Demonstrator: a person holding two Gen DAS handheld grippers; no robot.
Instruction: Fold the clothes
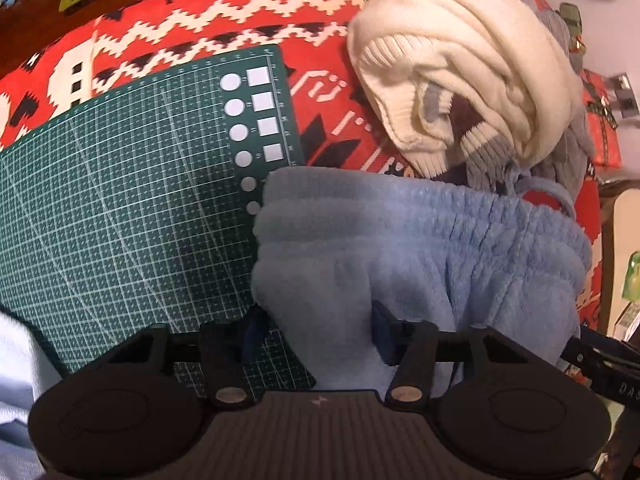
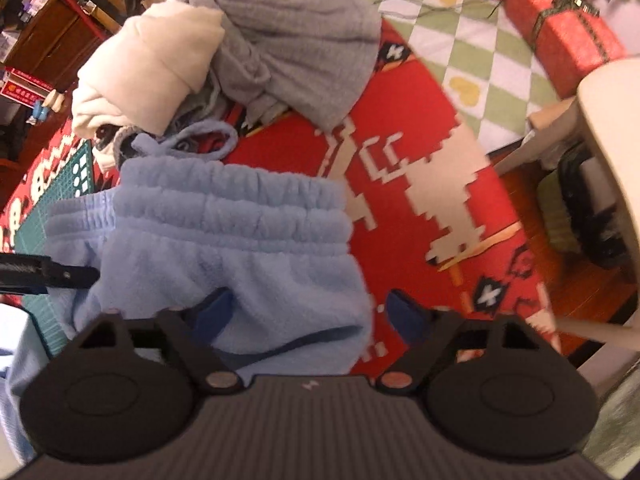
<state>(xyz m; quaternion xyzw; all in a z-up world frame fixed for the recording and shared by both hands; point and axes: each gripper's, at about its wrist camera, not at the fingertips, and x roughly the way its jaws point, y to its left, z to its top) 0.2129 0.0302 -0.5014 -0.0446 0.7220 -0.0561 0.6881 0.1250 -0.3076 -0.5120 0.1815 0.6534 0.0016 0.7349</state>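
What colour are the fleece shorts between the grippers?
Light blue; the fleece shorts show best in the right wrist view.

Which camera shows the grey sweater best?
The right wrist view: the grey sweater lies spread out in full behind the blue shorts. The left wrist view shows only a grey strip behind the cream sweater.

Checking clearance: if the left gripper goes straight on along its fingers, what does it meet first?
The left gripper is open, and the light blue fleece garment already lies between its fingers. It would likely push into that fleece first; depth is unclear.
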